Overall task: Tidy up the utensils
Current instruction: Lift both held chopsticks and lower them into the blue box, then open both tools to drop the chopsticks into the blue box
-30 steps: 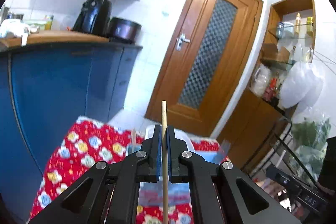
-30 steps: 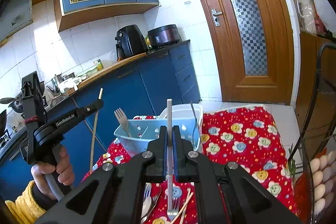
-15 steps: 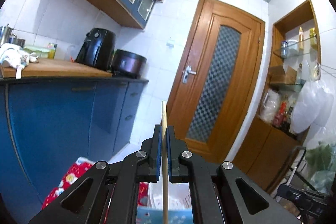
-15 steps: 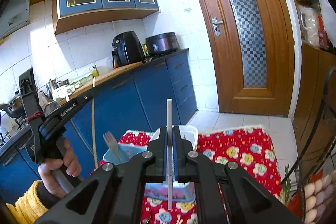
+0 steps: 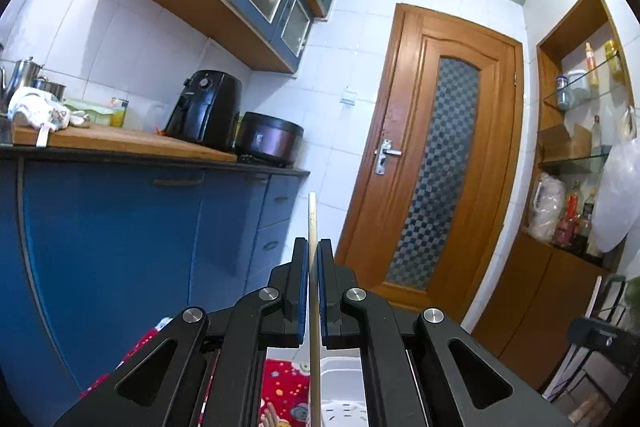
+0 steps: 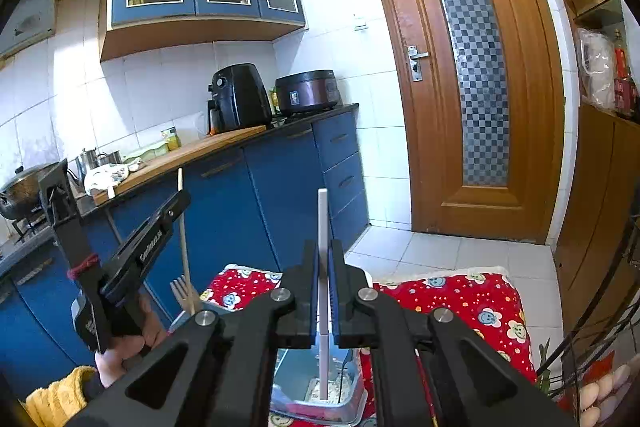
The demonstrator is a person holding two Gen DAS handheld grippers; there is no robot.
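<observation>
Wooden and thin, a chopstick (image 5: 314,291) stands upright between the pads of the left gripper (image 5: 313,259), which is pinched tight on it; the right wrist view shows the same stick (image 6: 183,227) held up at the left, above the near-left corner of the table. The right gripper (image 6: 324,267) is likewise clamped on a flat white utensil handle (image 6: 323,267), vertical, its lower end hanging over the blue-grey bin (image 6: 352,403) that sits on the red flowered cloth (image 6: 472,303). A wooden fork (image 6: 182,291) already stands in the container by the cloth's left edge, and a white tray (image 5: 344,383) shows under the left gripper. Both hands seem to be carrying their pieces toward the holders, so the step in hand is the drop-off. To do it well, each piece should stay vertical and be lowered until its bottom end is well inside the right compartment before the pads let go; released high, a thin stick will likely bounce or tip over the rim. The two grippers are near each other, so placing one piece at a time would avoid a knock. What type of utensil the white handle belongs to cannot be told, as its working end is hidden.
</observation>
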